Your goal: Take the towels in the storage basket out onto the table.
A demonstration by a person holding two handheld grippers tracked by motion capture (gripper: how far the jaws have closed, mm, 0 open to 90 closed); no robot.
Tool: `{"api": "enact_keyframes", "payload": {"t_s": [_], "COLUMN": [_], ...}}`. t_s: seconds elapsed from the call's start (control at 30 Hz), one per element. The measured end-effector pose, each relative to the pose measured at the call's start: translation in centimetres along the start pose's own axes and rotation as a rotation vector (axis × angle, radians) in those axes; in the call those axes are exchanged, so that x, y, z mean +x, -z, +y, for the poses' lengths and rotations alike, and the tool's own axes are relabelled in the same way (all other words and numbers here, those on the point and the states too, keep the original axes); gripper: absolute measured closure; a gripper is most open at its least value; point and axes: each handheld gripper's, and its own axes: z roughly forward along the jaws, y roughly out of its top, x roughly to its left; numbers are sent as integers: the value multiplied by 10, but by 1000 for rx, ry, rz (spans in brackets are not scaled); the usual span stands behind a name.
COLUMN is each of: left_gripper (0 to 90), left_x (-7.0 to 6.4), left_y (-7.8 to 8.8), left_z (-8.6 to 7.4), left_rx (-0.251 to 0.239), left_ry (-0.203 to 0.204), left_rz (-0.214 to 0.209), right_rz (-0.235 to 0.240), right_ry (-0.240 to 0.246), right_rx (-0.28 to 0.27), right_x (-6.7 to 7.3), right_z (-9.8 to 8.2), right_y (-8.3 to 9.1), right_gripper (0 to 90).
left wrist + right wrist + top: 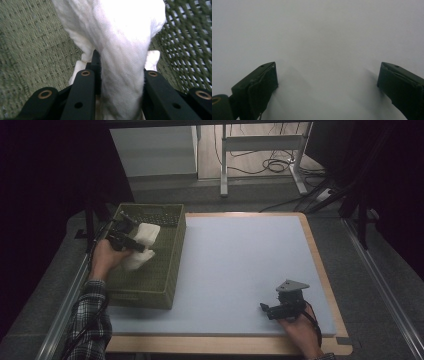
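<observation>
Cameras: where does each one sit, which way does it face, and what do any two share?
High view: above the person's side, facing forward and down on the table; both forearms enter from below, left claw over the green basket, right claw near the table's front.
Left gripper view: rides the left claw, looking along jaws clamped on the white cloth.
Right gripper view: rides the right claw, open jaws facing the bare table.
Shared: the cloth and basket appear in the high and left gripper views.

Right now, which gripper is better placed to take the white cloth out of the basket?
Left. The left gripper is shut on the white cloth above the green basket. The right gripper sits open over the bare blue mat, far across the table.
</observation>
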Motion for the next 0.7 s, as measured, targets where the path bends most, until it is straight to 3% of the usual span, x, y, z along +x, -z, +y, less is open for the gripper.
{"api": "enact_keyframes", "payload": {"t_s": [0.53,0.7], "left_gripper": [724,722], "left_x": [-22,-36], "left_y": [36,45], "left_z": [6,11], "left_rx": [-34,-40], "left_ry": [-57,-94], "left_rz": [-7,-24], "right_rz": [0,0], "right_ry": [0,0], "right_rx": [0,0], "right_x": [0,0], "right_z": [0,0], "right_y": [0,0], "right_gripper": [31,31]}}
